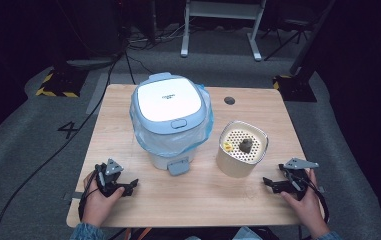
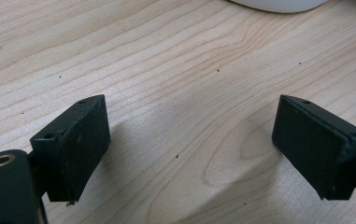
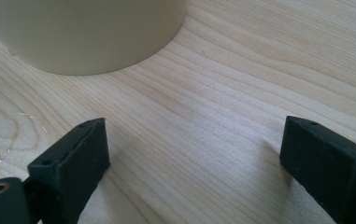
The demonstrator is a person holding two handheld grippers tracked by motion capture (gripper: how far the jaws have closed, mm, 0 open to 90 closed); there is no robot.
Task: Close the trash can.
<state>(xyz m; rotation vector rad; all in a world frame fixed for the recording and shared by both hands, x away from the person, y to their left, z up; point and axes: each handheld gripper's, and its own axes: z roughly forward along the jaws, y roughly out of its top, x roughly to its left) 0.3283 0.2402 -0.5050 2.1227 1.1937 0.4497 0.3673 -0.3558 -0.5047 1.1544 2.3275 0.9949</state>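
Both tools rest low at the near edge of the wooden bench (image 1: 128, 210), each with its jaws spread over bare wood. The left tool (image 1: 130, 186) lies near the pedal bin (image 1: 170, 120). The right tool (image 1: 270, 184) sits just beside the cream strainer container (image 1: 242, 149), which holds 2 small items.

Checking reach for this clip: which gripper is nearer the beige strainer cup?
Right. The right gripper sits just right of and below the cup; the left gripper lies far left, past the bin.
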